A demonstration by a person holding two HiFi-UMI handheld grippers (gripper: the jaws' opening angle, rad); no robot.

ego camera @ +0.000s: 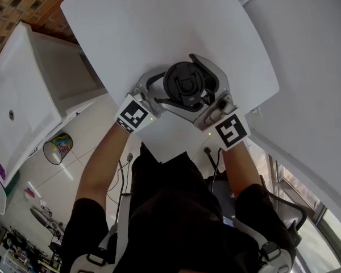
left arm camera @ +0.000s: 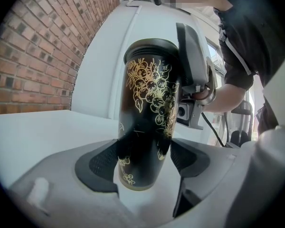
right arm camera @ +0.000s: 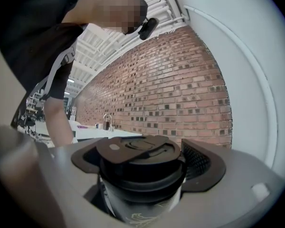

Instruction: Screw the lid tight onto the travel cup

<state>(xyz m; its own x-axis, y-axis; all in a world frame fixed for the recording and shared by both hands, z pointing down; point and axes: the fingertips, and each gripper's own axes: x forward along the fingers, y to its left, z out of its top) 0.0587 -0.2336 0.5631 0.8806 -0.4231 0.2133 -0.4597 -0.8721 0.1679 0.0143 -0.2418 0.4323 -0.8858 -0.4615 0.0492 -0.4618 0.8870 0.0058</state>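
Travel cup [left arm camera: 147, 122] with gold floral print sits upright at a white table [ego camera: 131, 27], left gripper [left arm camera: 145, 161] clamped round its lower body, right gripper [right arm camera: 142, 167] clasping the black lid [right arm camera: 140, 158] on top.

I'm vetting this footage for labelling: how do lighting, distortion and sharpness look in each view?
Head view: even light, sharp, the black plastic lid clear, no harsh glare on the white table. Left gripper view: heavy fisheye with dark corners, the red brick wall bowing, the black gold-flowered travel cup sharp. Right gripper view: same fisheye; lid crisp, a mosaic patch above.
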